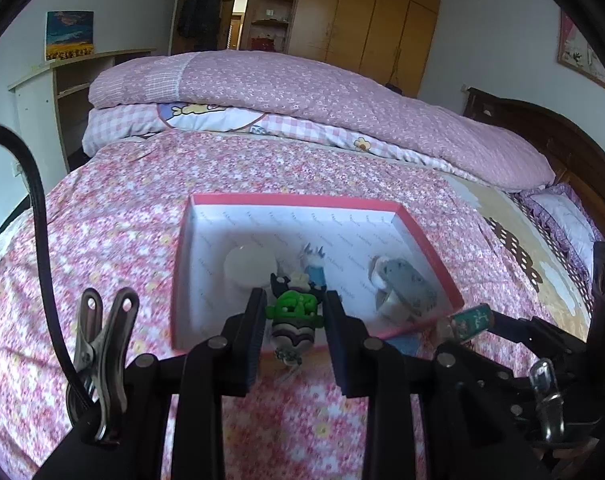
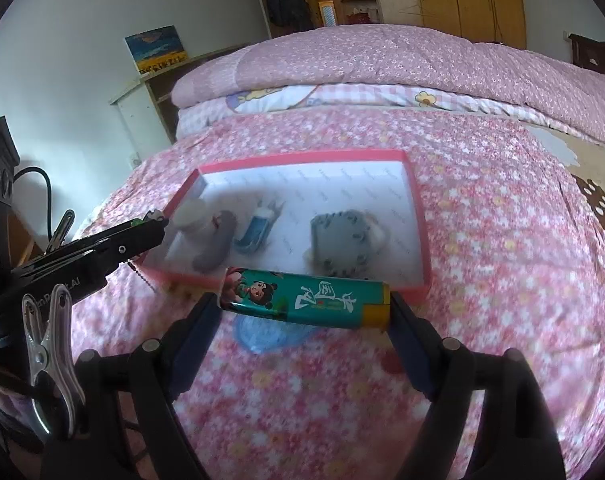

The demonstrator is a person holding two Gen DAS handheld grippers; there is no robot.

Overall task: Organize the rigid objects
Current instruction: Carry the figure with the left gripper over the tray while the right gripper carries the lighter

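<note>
A pink-rimmed white box (image 1: 302, 201) lies on the flowered bedspread; it also shows in the right wrist view (image 2: 416, 208). Inside lie a white jar (image 1: 246, 266), a small blue figure (image 1: 314, 268) and a grey round object (image 1: 406, 284). My left gripper (image 1: 294, 320) is shut on a green and striped toy figure (image 1: 294, 316), held over the box's near rim. My right gripper (image 2: 306, 304) is shut on a teal cartoon-printed tube (image 2: 306, 298), held crosswise just before the box's near edge. The tube also shows in the left wrist view (image 1: 472, 320).
Folded pink quilts (image 1: 302, 92) lie across the bed behind the box. A dark wooden headboard (image 1: 562, 144) stands at the right. A shelf unit (image 1: 66, 92) stands by the left wall. A blue patch (image 2: 270, 336) lies on the bedspread under the tube.
</note>
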